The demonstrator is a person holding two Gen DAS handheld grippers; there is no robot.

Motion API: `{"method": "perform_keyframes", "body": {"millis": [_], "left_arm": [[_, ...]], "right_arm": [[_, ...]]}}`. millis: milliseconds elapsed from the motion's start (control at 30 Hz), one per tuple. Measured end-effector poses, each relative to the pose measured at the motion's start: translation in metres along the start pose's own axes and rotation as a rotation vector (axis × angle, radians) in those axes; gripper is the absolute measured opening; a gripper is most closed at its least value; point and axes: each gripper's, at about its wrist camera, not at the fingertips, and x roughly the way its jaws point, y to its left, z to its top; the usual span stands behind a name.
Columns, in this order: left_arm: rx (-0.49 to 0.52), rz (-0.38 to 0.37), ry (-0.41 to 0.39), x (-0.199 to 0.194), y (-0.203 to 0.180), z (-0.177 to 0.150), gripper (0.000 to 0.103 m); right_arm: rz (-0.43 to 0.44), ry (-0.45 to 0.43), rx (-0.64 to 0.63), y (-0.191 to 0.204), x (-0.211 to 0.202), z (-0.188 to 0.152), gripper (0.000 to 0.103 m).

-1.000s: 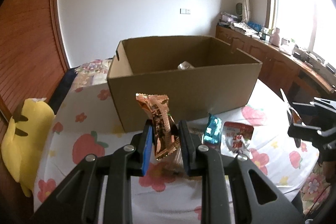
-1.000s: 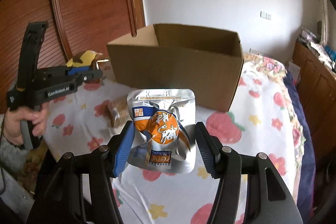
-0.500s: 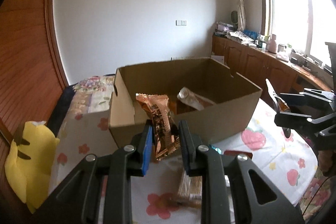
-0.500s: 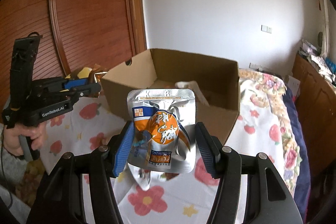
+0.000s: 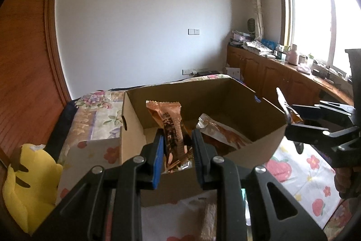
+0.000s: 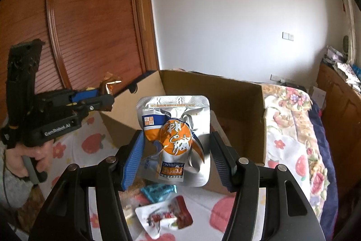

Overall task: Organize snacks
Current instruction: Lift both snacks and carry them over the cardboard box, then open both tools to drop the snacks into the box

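Observation:
My left gripper (image 5: 176, 143) is shut on a copper-brown snack bar wrapper (image 5: 171, 128), held upright over the near edge of the open cardboard box (image 5: 261, 148). A silver and orange packet (image 5: 222, 132) lies inside the box. My right gripper (image 6: 176, 148) is shut on a silver pouch with an orange and blue label (image 6: 174, 139), raised in front of the cardboard box (image 6: 239, 119). The right gripper (image 5: 291, 125) shows at the right of the left wrist view. In the right wrist view the left gripper (image 6: 106, 97) with its bar (image 6: 109, 85) is at the left.
The box stands on a white cloth with strawberry print (image 6: 92, 143). A teal packet (image 6: 158, 192) and a white and red packet (image 6: 167, 217) lie on the cloth under the pouch. A yellow plush toy (image 5: 27, 186) sits at the left. Wooden cabinets (image 5: 277, 80) line the window wall.
Both grippers have risen and moved toward the box with their snacks. The box's inside has come into view. The loose packets on the cloth have dropped lower in the views.

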Motion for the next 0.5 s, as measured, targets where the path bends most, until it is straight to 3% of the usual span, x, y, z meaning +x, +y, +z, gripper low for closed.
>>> {"method": "perform_keyframes", "body": {"millis": [233, 500], "left_arm": [[-0.07, -0.029, 0.042, 0.029, 0.015, -0.002, 0.022], [-0.055, -0.027, 0.072, 0.044, 0.007, -0.012, 0.023]], "right_arm": [[-0.003, -0.009, 0.025, -0.008, 0.013, 0.007, 0.06], [-0.017, -0.004, 0.056, -0.023, 0.028, 0.005, 0.06]]}}
